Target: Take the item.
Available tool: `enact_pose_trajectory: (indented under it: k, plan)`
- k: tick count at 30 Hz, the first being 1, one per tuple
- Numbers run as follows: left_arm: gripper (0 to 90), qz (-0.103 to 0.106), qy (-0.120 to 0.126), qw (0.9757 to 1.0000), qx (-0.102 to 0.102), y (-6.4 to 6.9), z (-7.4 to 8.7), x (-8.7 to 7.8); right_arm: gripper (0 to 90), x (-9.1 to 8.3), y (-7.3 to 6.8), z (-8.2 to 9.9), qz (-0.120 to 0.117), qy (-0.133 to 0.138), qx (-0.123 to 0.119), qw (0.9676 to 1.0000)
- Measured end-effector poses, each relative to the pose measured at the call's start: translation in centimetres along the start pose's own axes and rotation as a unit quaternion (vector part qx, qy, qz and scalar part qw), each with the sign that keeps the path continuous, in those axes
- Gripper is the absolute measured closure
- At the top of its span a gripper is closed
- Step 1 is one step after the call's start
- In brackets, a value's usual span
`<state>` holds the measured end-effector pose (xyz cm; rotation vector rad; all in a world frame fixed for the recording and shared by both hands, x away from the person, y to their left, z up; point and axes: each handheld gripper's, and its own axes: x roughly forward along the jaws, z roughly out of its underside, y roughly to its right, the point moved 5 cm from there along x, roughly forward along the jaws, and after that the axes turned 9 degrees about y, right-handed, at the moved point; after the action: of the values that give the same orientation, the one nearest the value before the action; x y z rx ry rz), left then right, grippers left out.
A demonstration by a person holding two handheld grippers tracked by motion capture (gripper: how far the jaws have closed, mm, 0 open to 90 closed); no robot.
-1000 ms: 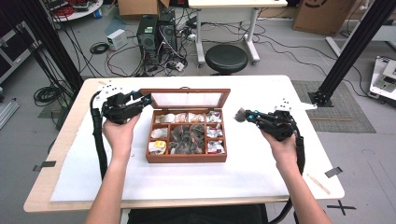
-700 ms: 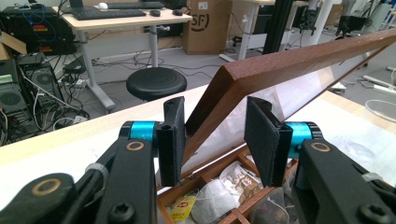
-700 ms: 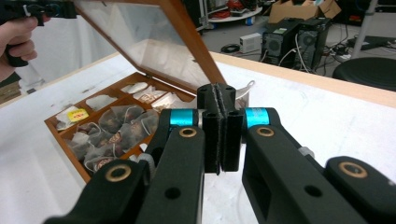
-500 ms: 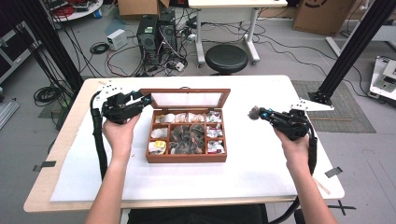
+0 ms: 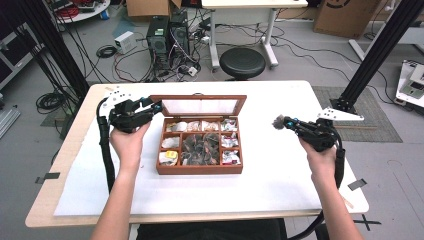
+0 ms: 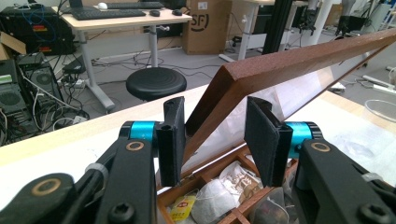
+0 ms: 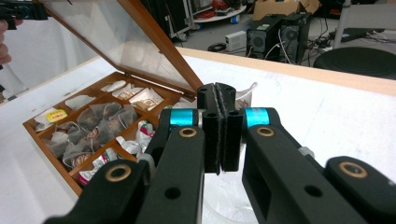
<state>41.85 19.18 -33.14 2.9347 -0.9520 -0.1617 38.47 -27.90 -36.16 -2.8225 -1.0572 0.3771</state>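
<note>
A wooden tea box [image 5: 200,169] stands mid-table, its glass lid [image 5: 199,98] raised. Its compartments hold several tea bags [image 5: 200,148]. My left gripper [image 5: 156,106] is at the lid's left corner. In the left gripper view the lid's wooden edge [image 6: 299,60] runs between the two pads of the left gripper [image 6: 215,140], which is shut on it. To the right of the box, above the table, my right gripper [image 5: 287,122] is shut. A small grey-brown lump [image 5: 278,121], seemingly a tea bag, hangs at its tips. In the right gripper view the right gripper [image 7: 219,100] has its pads pressed together.
The table carries a white cover [image 5: 280,185]. A clear glass rim [image 6: 380,109] shows on the table right of the box. Behind the table stand a black stool [image 5: 242,62], computer towers [image 5: 167,35] and a black frame post [image 5: 375,55].
My right gripper has moved to the right, away from the box, with the grey-brown lump at its tips. The left gripper and the lid have stayed in place.
</note>
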Motion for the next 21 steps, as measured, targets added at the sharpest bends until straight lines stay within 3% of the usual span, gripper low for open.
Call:
enact_pose_trajectory:
  k: [21]
  plan:
    - [58.4, 0.000, -0.001, 1.0000, 0.000, 0.0, 0.1, 0.0, 90.0, 0.0, 0.9, 1.7, 0.010, -0.022, 0.003, 0.9997]
